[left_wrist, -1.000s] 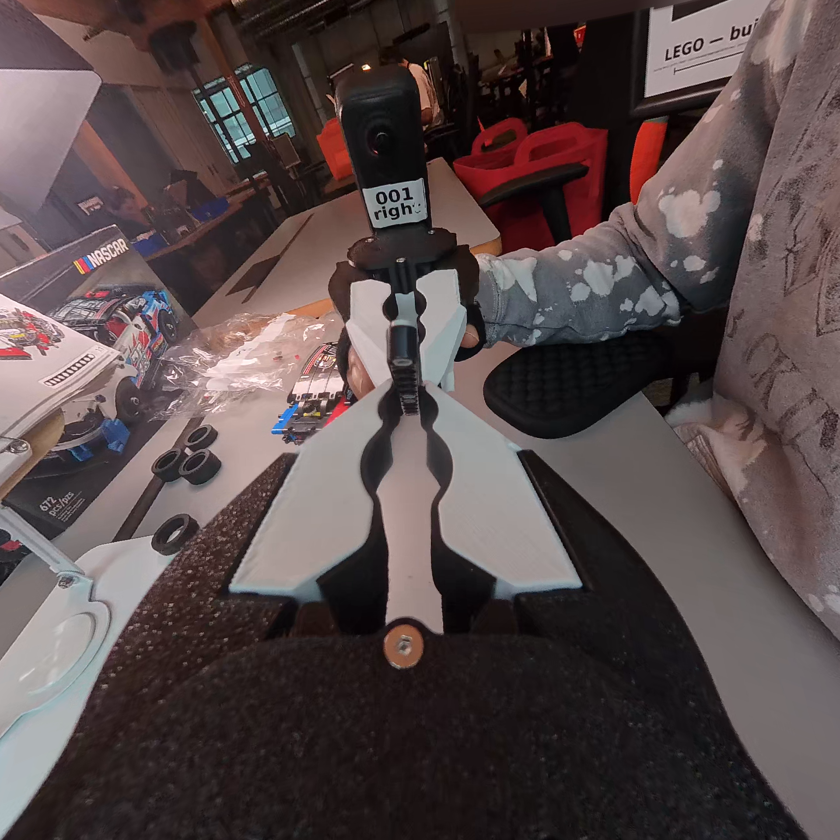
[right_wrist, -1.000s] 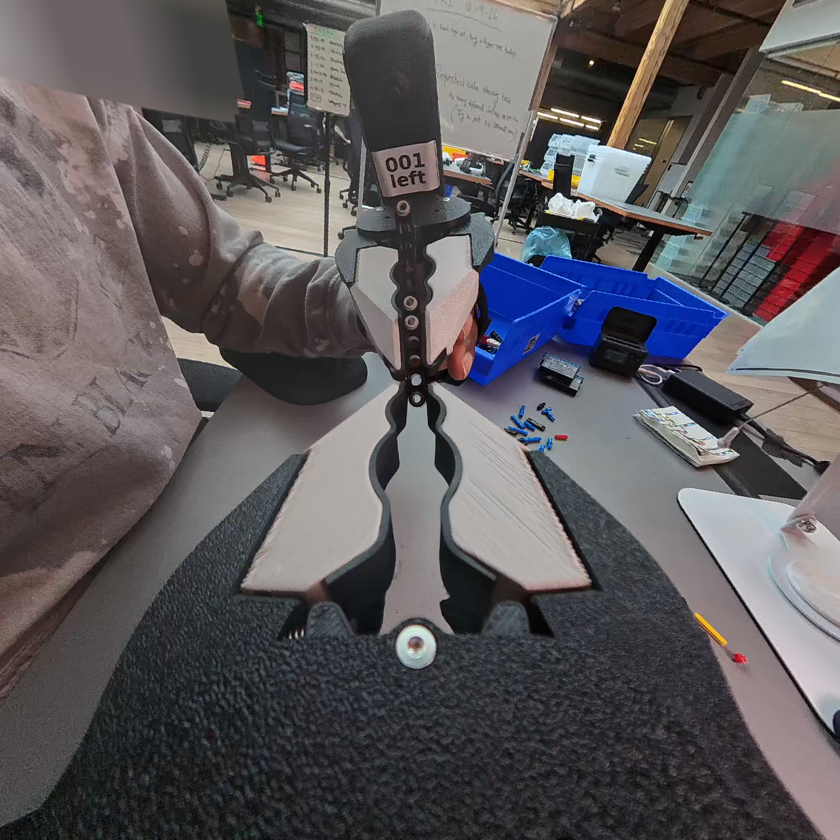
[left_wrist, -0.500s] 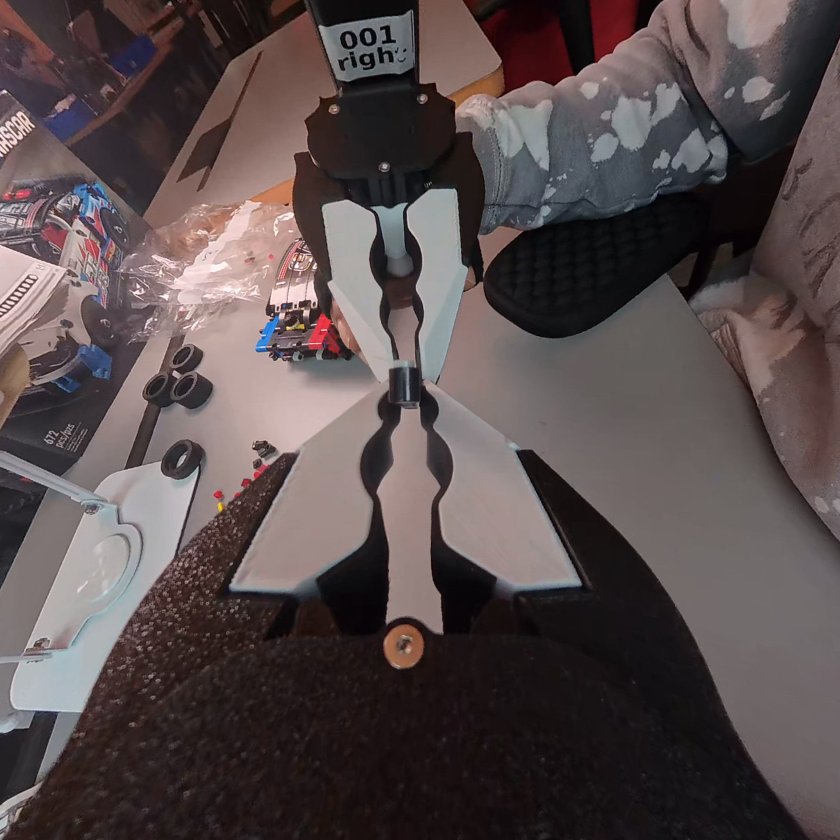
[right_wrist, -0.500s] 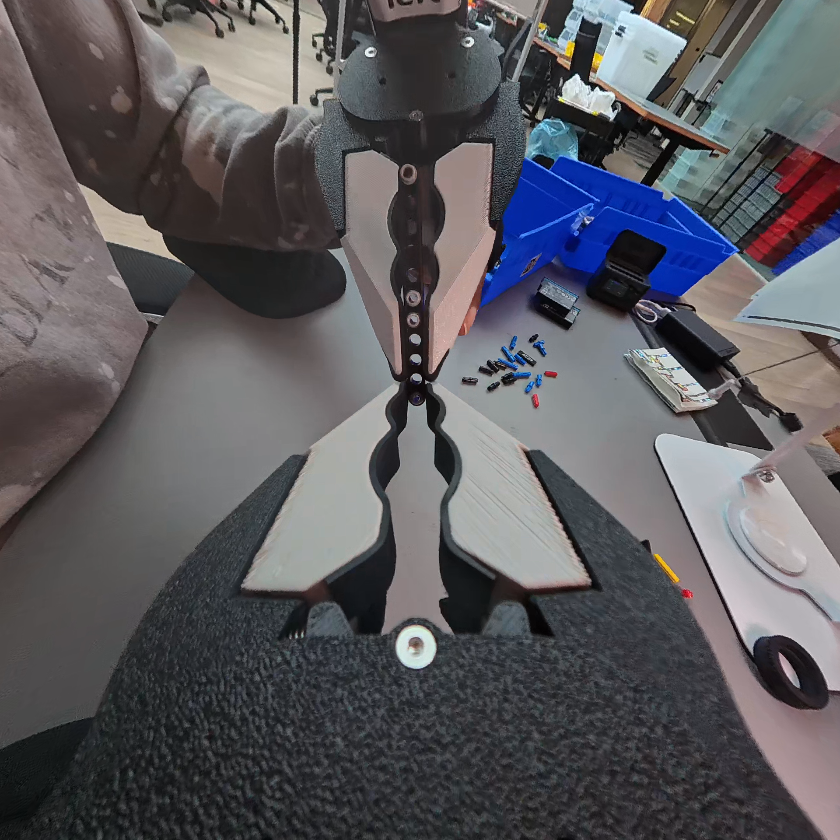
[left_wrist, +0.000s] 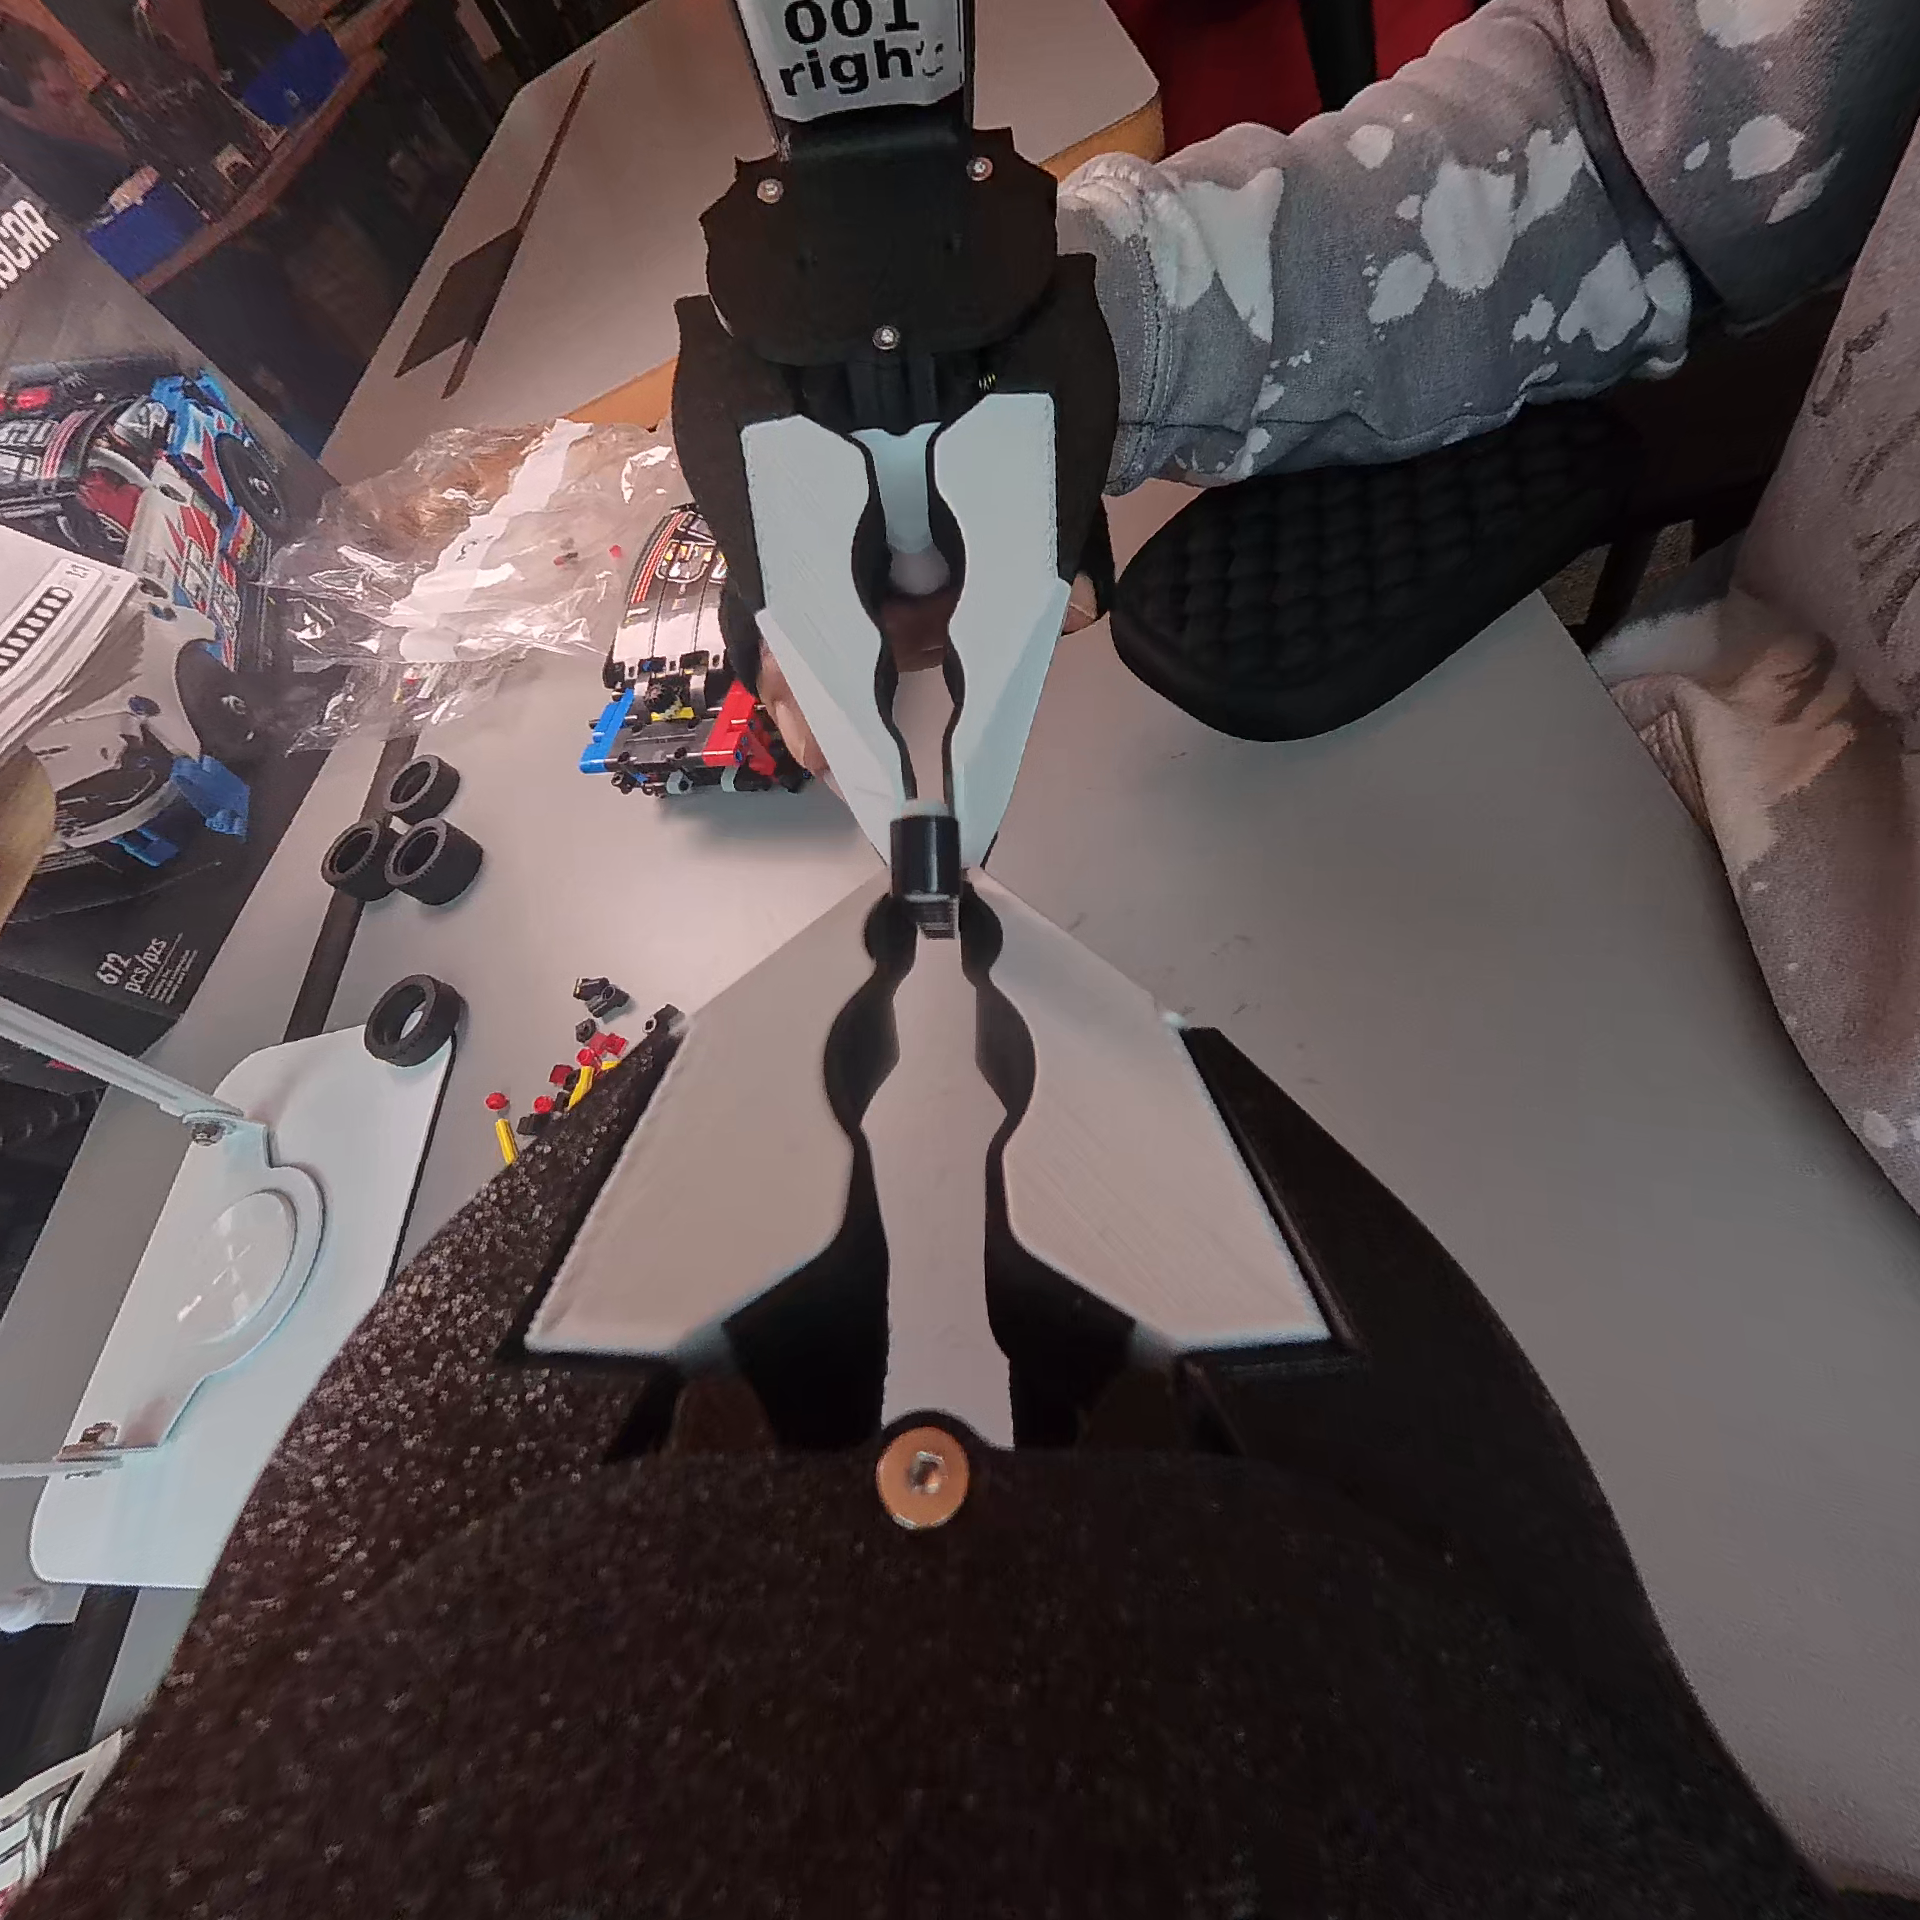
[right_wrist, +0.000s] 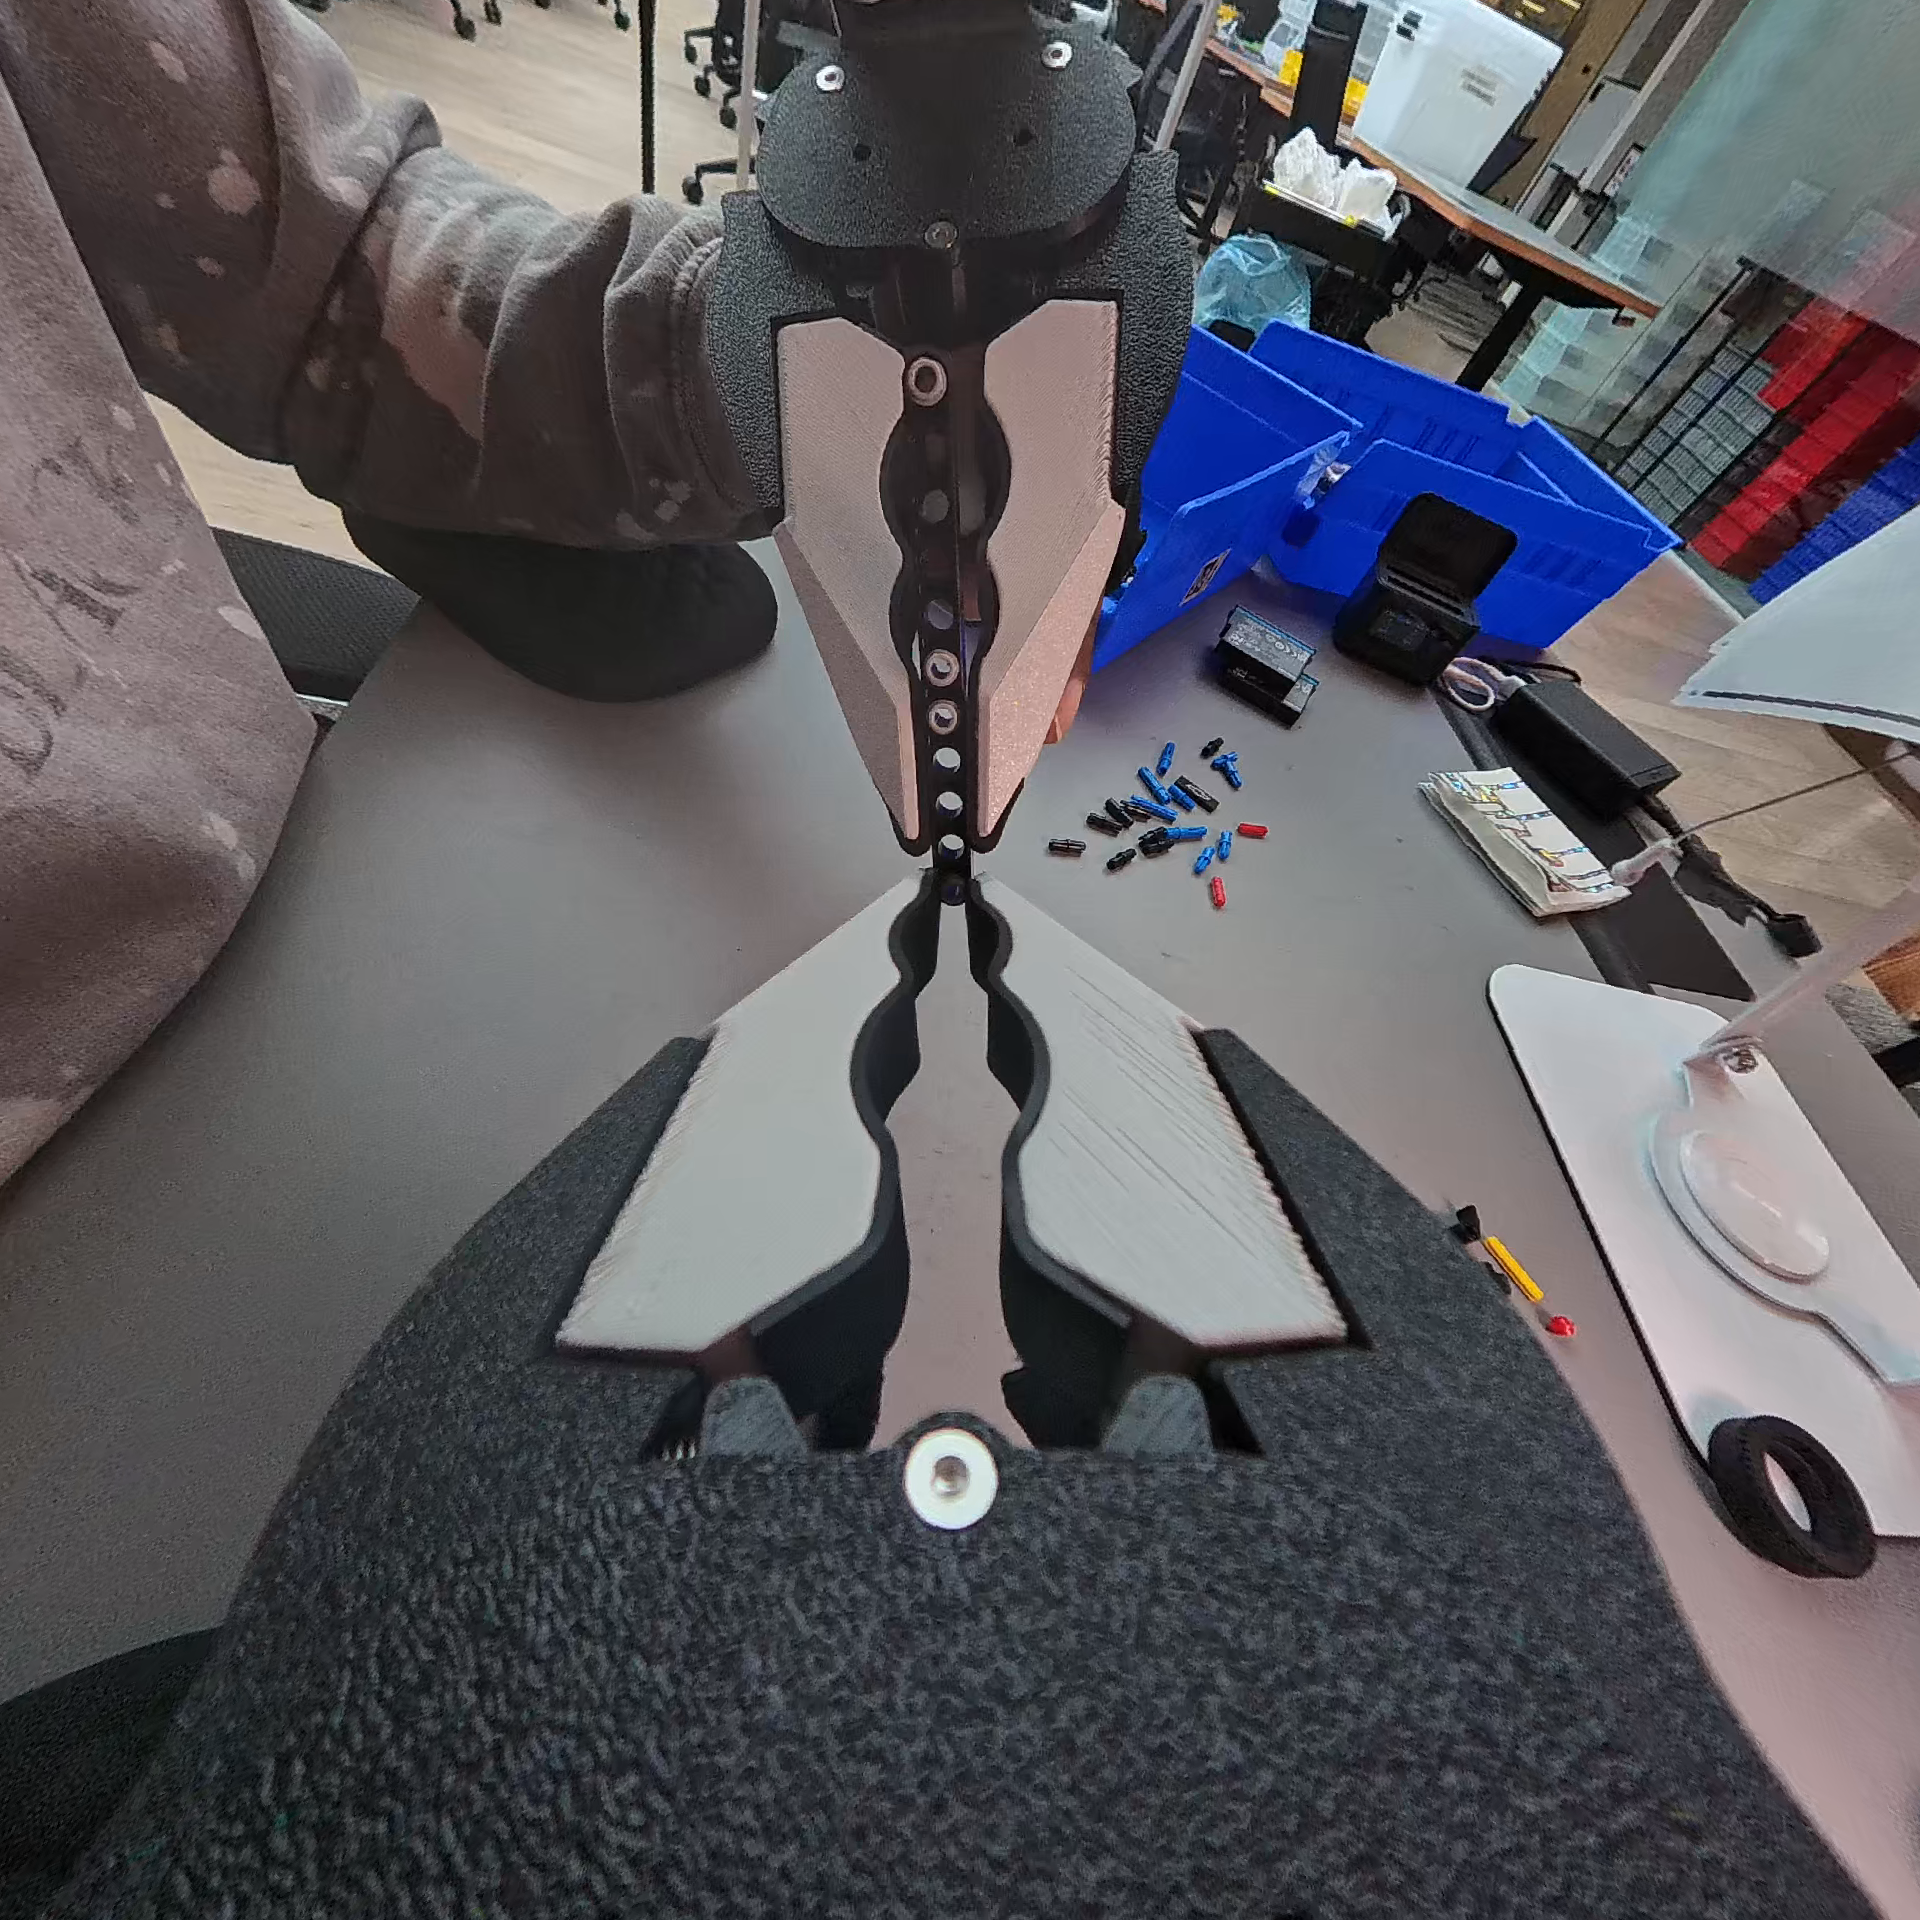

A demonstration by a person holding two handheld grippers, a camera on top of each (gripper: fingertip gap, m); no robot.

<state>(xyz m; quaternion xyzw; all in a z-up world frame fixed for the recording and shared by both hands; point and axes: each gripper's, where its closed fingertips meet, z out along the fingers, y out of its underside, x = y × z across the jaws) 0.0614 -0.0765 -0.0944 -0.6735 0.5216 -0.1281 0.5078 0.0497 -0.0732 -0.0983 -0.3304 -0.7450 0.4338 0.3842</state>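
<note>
My left gripper and right gripper meet tip to tip above the grey table. In the right wrist view the left gripper is shut on a black beam with a row of holes. The beam lies along its finger gap and its end pokes out at the tips. In the left wrist view the right gripper pinches a small black pin with a pale end, pressed against the left tips. A person's sleeved arms hold both grippers.
On the left are a partly built toy car, loose black tyres, clear bags, a car-picture box and a white lamp base. On the right are small blue, black and red pins, blue bins, folded paper and a tyre. Left and right tips are no more than a few centimetres apart. From either gripper's tips it is about 25 centimetres to the partly built toy car.
Both grippers have tipped downward toward the table and stayed tip to tip. More of the tabletop and its small parts now shows. Both stay shut.
</note>
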